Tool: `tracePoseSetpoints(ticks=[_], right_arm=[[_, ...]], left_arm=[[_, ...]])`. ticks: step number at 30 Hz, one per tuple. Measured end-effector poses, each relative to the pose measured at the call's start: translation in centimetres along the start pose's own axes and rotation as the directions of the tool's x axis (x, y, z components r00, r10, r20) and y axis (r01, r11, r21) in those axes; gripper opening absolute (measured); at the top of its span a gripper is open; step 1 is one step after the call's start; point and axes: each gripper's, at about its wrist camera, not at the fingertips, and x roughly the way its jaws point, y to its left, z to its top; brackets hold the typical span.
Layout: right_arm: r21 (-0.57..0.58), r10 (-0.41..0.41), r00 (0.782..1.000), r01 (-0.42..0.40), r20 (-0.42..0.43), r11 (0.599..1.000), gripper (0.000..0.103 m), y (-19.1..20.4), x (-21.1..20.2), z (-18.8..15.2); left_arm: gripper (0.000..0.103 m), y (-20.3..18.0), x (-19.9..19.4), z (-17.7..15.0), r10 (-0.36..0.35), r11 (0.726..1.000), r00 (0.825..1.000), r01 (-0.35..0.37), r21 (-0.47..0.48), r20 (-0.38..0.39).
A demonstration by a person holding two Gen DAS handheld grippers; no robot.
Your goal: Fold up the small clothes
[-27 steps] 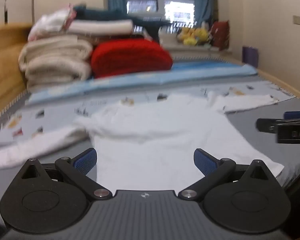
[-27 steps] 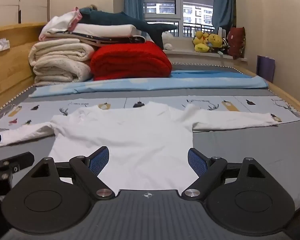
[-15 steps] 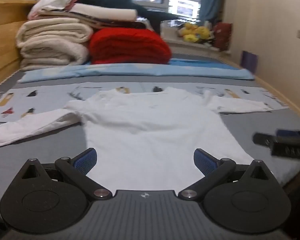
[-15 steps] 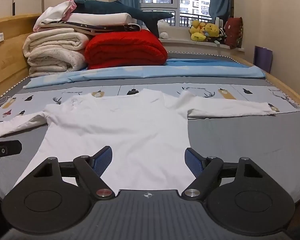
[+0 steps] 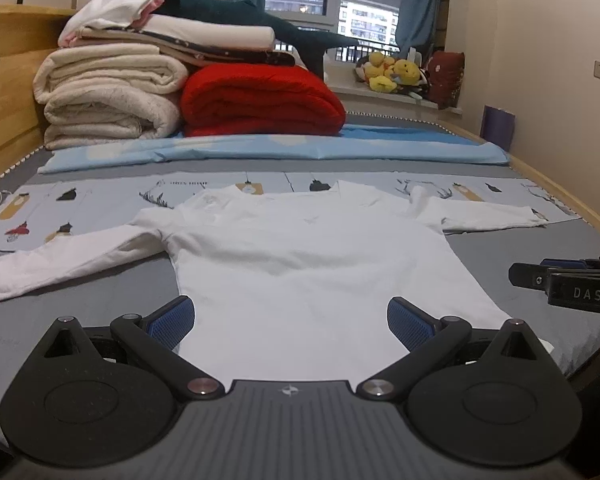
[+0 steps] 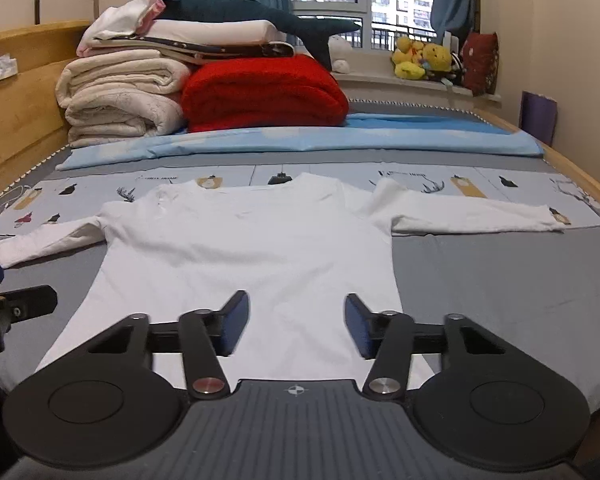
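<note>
A small white long-sleeved shirt [image 5: 300, 264] lies flat on the grey bed cover, neck toward the far end, both sleeves spread sideways; it shows again in the right wrist view [image 6: 244, 252]. My left gripper [image 5: 288, 312] hovers over the shirt's near hem, open wide, with nothing in it. My right gripper [image 6: 296, 308] hangs over the same hem a little to the right. Its jaws are closing, about half apart, and the pads press on nothing. Each gripper appears at the other view's edge: the right gripper [image 5: 560, 280] and the left gripper [image 6: 4, 304].
Folded cream blankets [image 5: 108, 96], a red blanket [image 5: 260, 104] and a dark plush shark [image 5: 260, 24] are stacked at the far end. A light blue sheet [image 5: 284, 152] crosses behind the shirt. Wooden bed rails [image 6: 20, 104] run along both sides, and plush toys [image 6: 424, 60] sit on the sill.
The right gripper's jaws have drawn in from wide to about half apart. The left view has swung to face the shirt squarely and lost its blur. The shirt lies as before.
</note>
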Motion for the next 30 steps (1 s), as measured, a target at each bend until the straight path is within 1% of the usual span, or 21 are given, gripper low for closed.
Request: tracePoseSetpoints(ticks=[2,3,4,5,6,7,9,11,13,14,16,17,18,20,21,22,23,24,26,28,30], right_arm=[[0.000,0.002,1.000,-0.002,0.009,1.000,0.051,-0.2,0.0,-0.1],[0.003,-0.002,1.000,0.002,0.010,1.000,0.049,-0.4,0.0,0.0],[0.008,-0.006,1.000,0.006,0.008,1.000,0.048,-0.6,0.2,0.0],[0.019,-0.013,1.000,0.013,0.006,1.000,0.046,-0.9,0.3,0.2],[0.034,-0.026,1.000,0.025,0.007,0.999,0.042,-1.4,0.4,0.4],[0.054,-0.041,0.999,0.041,0.011,0.998,0.041,-2.0,0.5,0.6],[0.100,-0.075,0.997,0.073,0.020,0.992,0.029,-3.6,0.5,1.0],[0.138,-0.104,0.995,0.101,0.013,0.985,0.025,-5.3,0.7,1.1],[0.182,-0.132,0.991,0.135,-0.029,0.974,0.025,-7.3,1.5,1.0],[0.200,-0.143,0.988,0.152,-0.059,0.968,0.025,-8.1,2.1,0.9],[0.240,-0.152,0.974,0.190,-0.168,0.952,0.025,-10.2,3.9,0.1],[0.266,-0.146,0.963,0.205,-0.225,0.942,0.026,-11.1,4.8,-0.6],[0.292,-0.130,0.951,0.213,-0.279,0.932,0.026,-11.8,5.7,-1.4],[0.332,-0.089,0.927,0.219,-0.366,0.918,0.026,-12.5,7.0,-2.8],[0.351,-0.075,0.916,0.225,-0.395,0.909,0.026,-12.8,7.5,-3.3],[0.355,-0.068,0.907,0.231,-0.416,0.906,0.027,-12.8,7.7,-3.7],[0.348,-0.068,0.897,0.239,-0.437,0.907,0.029,-12.5,8.1,-4.0],[0.339,-0.071,0.888,0.246,-0.454,0.908,0.029,-12.5,8.3,-4.4],[0.333,-0.067,0.874,0.253,-0.482,0.908,0.028,-12.3,8.8,-4.8],[0.323,-0.072,0.864,0.262,-0.499,0.909,0.028,-12.0,9.2,-5.2],[0.324,-0.073,0.863,0.264,-0.500,0.909,0.019,-12.2,9.4,-5.2]], left_arm=[[0.097,0.2,-0.1,0.0,0.003,1.000,1.000,-0.003,0.008,-0.004],[0.090,0.5,0.1,-0.1,0.001,1.000,1.000,-0.001,0.005,-0.018],[0.074,0.9,0.3,-0.1,-0.006,1.000,0.999,0.006,-0.002,-0.039],[0.064,1.4,0.7,-0.1,-0.016,1.000,0.997,0.015,-0.009,-0.069],[0.046,2.0,1.1,-0.2,-0.025,1.000,0.995,0.023,-0.019,-0.094],[0.035,2.8,1.5,-0.1,-0.035,0.999,0.992,0.031,-0.036,-0.118],[0.025,5.1,2.2,0.2,-0.062,0.996,0.984,0.050,-0.078,-0.167],[0.025,7.1,2.9,0.6,-0.059,0.996,0.977,0.043,-0.080,-0.206],[0.025,8.9,4.0,0.7,-0.046,0.998,0.968,0.034,-0.052,-0.248],[0.025,9.9,4.6,0.4,-0.042,0.998,0.962,0.029,-0.053,-0.268],[0.025,12.2,6.0,-0.6,-0.042,0.993,0.945,0.004,-0.117,-0.324],[0.025,13.1,6.6,-1.3,-0.045,0.985,0.930,-0.019,-0.170,-0.364],[0.025,14.1,7.3,-2.1,-0.069,0.969,0.909,-0.037,-0.244,-0.411],[0.027,15.6,8.4,-3.7,-0.156,0.919,0.863,-0.051,-0.390,-0.480],[0.028,16.0,8.7,-4.4,-0.185,0.898,0.840,-0.066,-0.435,-0.510],[0.028,16.1,9.0,-4.9,-0.188,0.893,0.824,-0.083,-0.442,-0.534],[0.028,15.9,9.1,-5.1,-0.181,0.898,0.817,-0.090,-0.431,-0.548],[0.028,15.7,9.2,-5.2,-0.173,0.908,0.810,-0.089,-0.409,-0.560],[0.028,15.2,9.3,-5.1,-0.140,0.932,0.811,-0.085,-0.351,-0.568],[0.028,15.3,9.0,-5.1,-0.124,0.938,0.816,-0.088,-0.335,-0.564],[0.028,15.4,8.4,-5.0,-0.098,0.938,0.828,-0.108,-0.328,-0.552]])
